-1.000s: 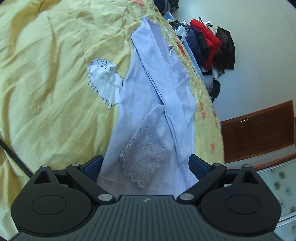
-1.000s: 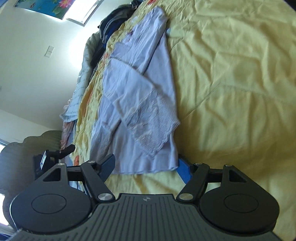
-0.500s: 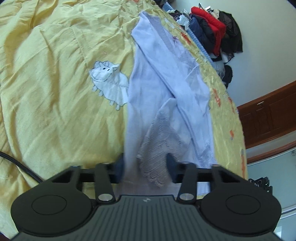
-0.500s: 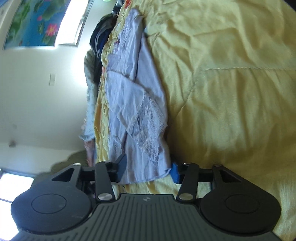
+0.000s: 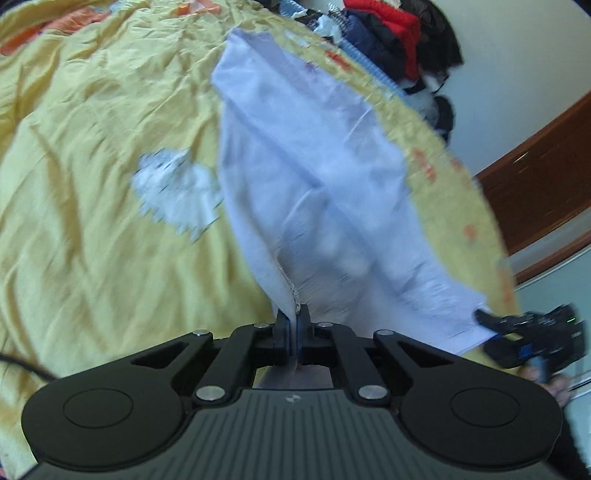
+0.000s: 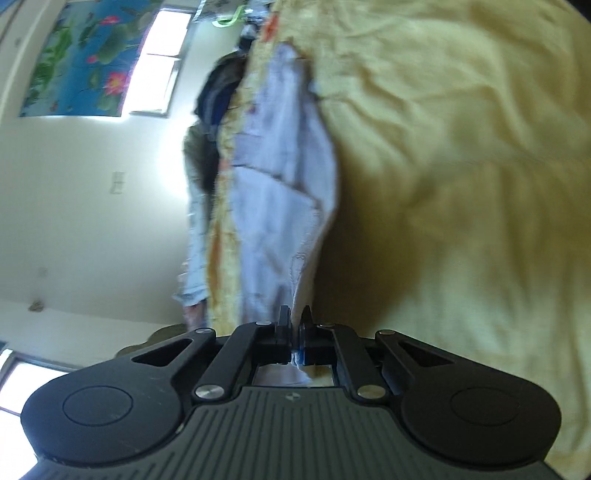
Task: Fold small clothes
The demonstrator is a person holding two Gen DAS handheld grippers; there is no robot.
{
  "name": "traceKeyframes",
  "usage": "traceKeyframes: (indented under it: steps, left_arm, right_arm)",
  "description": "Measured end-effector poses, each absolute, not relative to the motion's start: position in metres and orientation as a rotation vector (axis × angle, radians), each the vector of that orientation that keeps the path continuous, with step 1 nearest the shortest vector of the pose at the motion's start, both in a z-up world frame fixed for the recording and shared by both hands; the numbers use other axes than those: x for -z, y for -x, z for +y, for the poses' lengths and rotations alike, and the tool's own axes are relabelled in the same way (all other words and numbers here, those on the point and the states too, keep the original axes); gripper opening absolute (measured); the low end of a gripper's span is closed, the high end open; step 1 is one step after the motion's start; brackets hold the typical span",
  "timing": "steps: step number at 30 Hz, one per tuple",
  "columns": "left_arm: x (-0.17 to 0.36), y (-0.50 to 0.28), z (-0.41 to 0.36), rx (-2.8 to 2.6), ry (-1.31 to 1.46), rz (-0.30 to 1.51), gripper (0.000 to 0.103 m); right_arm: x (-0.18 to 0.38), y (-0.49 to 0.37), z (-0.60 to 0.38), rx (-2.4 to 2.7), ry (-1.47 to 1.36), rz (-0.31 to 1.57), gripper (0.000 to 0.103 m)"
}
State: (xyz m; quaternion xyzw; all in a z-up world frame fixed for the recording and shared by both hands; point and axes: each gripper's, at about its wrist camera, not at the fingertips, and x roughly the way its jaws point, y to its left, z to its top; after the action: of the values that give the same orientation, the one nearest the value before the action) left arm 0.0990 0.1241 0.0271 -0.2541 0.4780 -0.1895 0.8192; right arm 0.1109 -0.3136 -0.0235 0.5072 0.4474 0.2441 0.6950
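Observation:
A pale lavender garment [image 5: 314, 177] with a lace-trimmed sleeve lies lengthwise on a yellow bedspread [image 5: 92, 221]. My left gripper [image 5: 294, 314] is shut on the garment's near hem, and the cloth rises in a pinched ridge from its jaws. In the right wrist view the same garment [image 6: 280, 206] runs along the bed's edge. There my right gripper [image 6: 294, 314] is shut on the other near corner of the hem. That gripper's black body [image 5: 532, 332] also shows at the lower right of the left wrist view. Both views are blurred.
A white sheep print [image 5: 177, 188] sits on the bedspread left of the garment. A heap of red, black and blue clothes [image 5: 391, 33] lies at the bed's far end. A wooden cabinet [image 5: 535, 177] stands beyond the bed edge. A wall painting [image 6: 85, 59] hangs by a window.
Both grippers went from wide open around the garment's near hem to shut on it. The left one has lifted the hem, and both wrists have rolled.

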Motion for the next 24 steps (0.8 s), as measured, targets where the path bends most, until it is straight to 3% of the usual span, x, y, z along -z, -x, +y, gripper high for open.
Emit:
traceKeyframes:
  steps: [6, 11, 15, 19, 21, 24]
  left_arm:
    - [-0.075, -0.166, 0.161, 0.493, 0.795, 0.854, 0.003]
    - [-0.077, -0.293, 0.173, 0.433, 0.840, 0.817, 0.003]
    - [-0.045, -0.408, 0.168, 0.318, 0.792, 0.896, 0.003]
    - [-0.008, -0.459, 0.177, 0.246, 0.926, 1.019, 0.006]
    - [-0.014, -0.458, 0.183, 0.307, 0.944, 0.983, 0.015]
    - [-0.034, -0.448, 0.196, 0.348, 0.920, 0.903, 0.051]
  right_arm:
    - [-0.022, -0.172, -0.315, -0.652, -1.184, 0.914, 0.008]
    - [-0.043, -0.296, -0.326, -0.673, -1.226, 0.783, 0.008]
    - [-0.012, -0.422, -0.325, -0.541, -1.255, 0.837, 0.009]
    - [0.048, -0.506, -0.317, -0.315, -1.263, 1.009, 0.025]
    - [0.058, -0.517, -0.317, -0.332, -1.276, 0.985, 0.032]
    - [0.057, -0.519, -0.321, -0.392, -1.270, 0.930, 0.041]
